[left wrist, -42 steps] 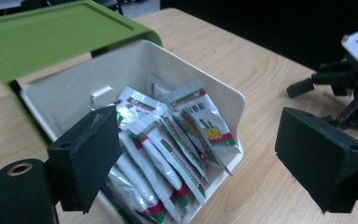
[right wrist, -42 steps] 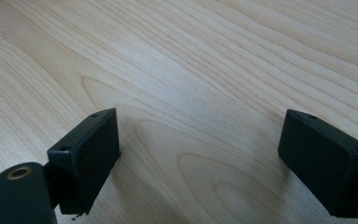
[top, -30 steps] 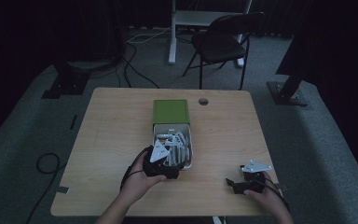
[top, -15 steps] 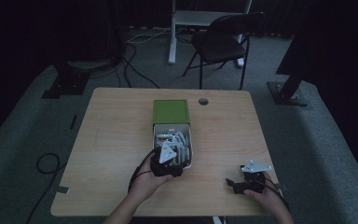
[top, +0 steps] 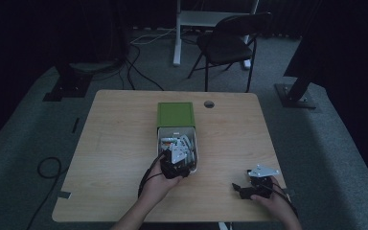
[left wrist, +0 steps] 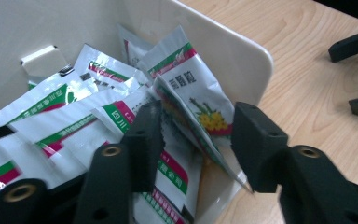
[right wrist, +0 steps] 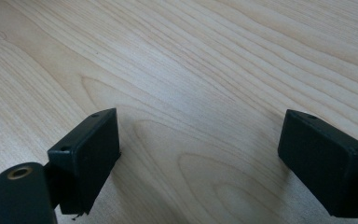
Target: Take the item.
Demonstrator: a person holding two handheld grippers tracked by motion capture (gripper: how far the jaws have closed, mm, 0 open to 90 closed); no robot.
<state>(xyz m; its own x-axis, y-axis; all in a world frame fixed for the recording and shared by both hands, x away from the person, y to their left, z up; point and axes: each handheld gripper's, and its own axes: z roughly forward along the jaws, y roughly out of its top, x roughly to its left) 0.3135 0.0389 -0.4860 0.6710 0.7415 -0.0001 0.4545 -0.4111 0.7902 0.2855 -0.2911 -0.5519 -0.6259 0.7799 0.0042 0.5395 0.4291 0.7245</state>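
Your left gripper reaches into the white box of sachets.

Its jaws have just been closing around an upright sachet at the box's near corner, not visibly pinching it. Your right gripper rests spread wide over the bare table, well apart.

Chinese print showed on the sachets inside the white bin: one read 四川 on its green band; other characters were too blurred to read.
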